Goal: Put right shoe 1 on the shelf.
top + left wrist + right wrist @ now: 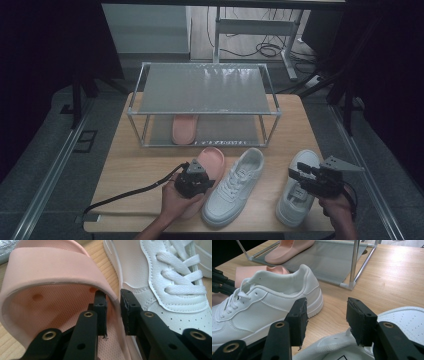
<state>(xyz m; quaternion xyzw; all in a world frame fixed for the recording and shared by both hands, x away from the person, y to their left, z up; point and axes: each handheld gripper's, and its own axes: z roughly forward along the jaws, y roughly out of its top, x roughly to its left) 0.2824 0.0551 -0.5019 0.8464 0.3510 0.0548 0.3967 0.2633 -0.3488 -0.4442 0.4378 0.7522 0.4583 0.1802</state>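
Observation:
A pink slipper (214,159) lies on the wooden table (145,170) in front of a metal shoe rack (205,89). My left gripper (199,174) is shut on the side wall of its strap (55,272), with one jaw inside the slipper and the other outside, against a white sneaker (160,290). That sneaker (235,184) lies beside the slipper. A second white sneaker (296,196) is at the right. My right gripper (296,170) hovers open just above that sneaker's heel opening (332,346), jaws wide apart and holding nothing.
A matching pink slipper (184,129) stands on the rack's lower shelf; the upper shelf (205,80) is bare. A rack corner post (354,265) stands just beyond my right gripper (327,305). Bare table lies right of the rack. Cables trail off the table's near edge.

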